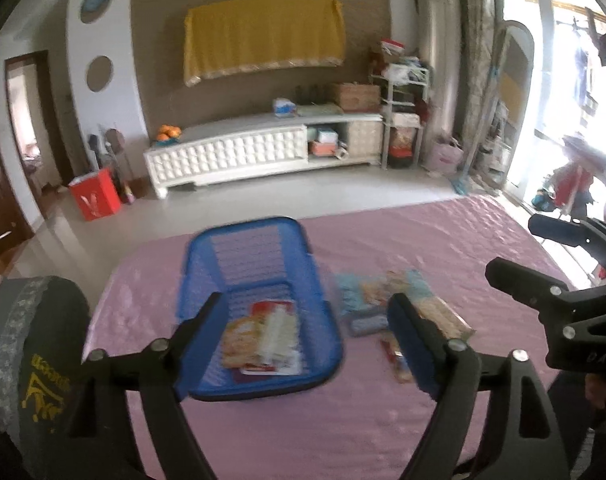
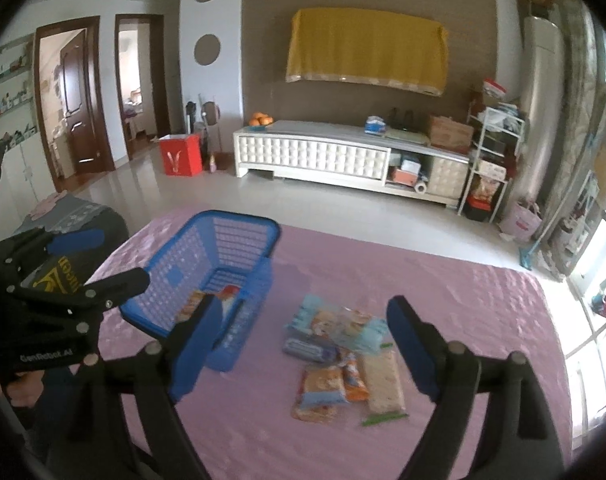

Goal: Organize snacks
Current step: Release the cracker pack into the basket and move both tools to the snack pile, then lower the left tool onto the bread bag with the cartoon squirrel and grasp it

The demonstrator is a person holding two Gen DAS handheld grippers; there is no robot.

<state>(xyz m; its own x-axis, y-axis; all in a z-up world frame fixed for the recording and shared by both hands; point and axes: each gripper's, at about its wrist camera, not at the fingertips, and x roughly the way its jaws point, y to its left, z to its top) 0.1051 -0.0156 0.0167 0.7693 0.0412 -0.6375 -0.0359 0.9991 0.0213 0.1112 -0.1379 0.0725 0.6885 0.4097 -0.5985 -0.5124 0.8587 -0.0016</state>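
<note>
A blue plastic basket stands on the pink bedspread and holds a few snack packets. My left gripper is open and empty, held above the basket's near end. Several loose snack packets lie on the spread to the right of the basket. My right gripper is open and empty, held above the spread with the loose packets between its fingers. The right gripper also shows at the right edge of the left wrist view, jaws apart. The left gripper shows at the left of the right wrist view.
A grey cushion with yellow print lies at the left of the bed. Beyond the bed's far edge is a tiled floor, a white TV cabinet, a red box and a cluttered shelf rack.
</note>
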